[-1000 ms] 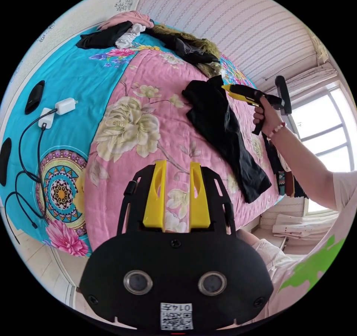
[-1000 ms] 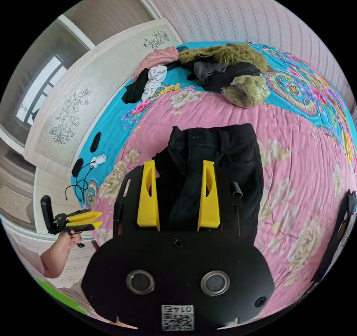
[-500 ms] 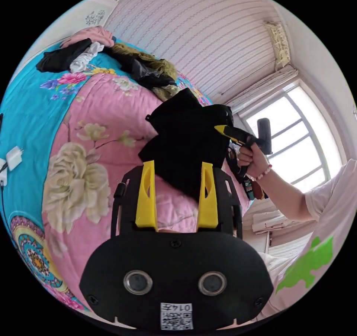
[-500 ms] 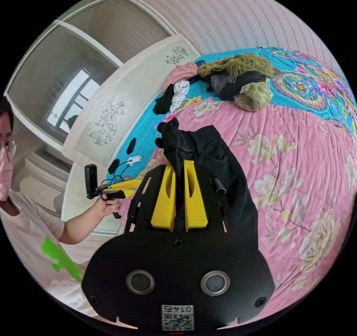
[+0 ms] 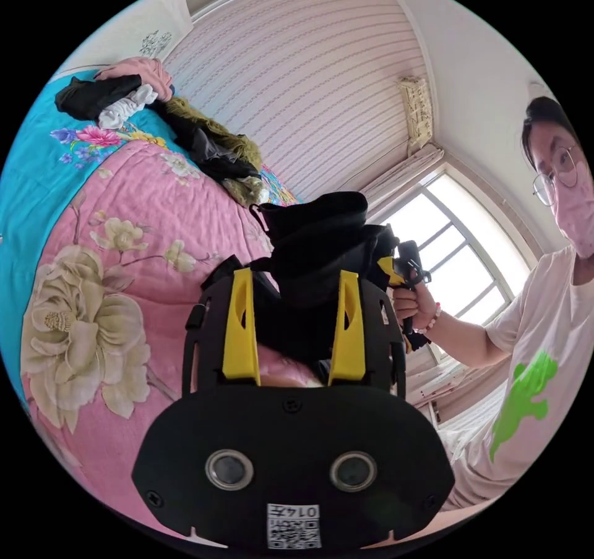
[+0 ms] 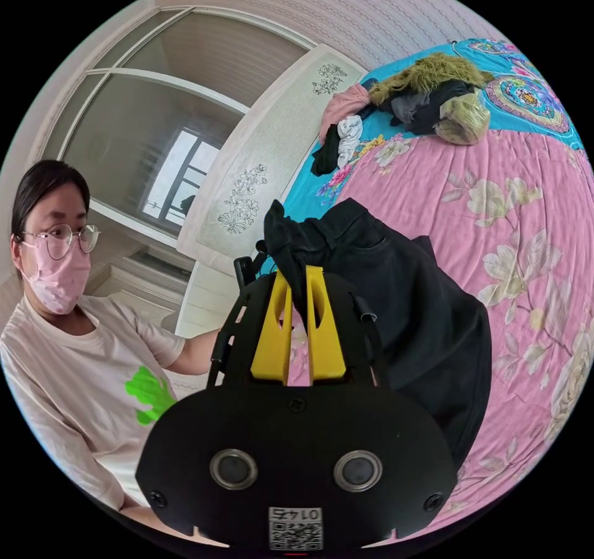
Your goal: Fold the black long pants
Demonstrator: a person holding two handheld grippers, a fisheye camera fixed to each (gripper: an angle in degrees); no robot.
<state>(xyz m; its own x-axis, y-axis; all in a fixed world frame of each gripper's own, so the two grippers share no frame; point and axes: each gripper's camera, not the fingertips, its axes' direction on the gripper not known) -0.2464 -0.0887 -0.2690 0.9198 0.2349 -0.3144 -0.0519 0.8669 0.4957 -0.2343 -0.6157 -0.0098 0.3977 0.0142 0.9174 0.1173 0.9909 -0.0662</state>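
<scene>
Pinching black pants (image 6: 396,287), right tool (image 6: 299,274) closed.

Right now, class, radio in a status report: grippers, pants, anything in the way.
Right gripper shut on black pants, lifted off pink quilt. Left gripper open, pants between jaws. Clothes heap far off, not obstructing.
</scene>
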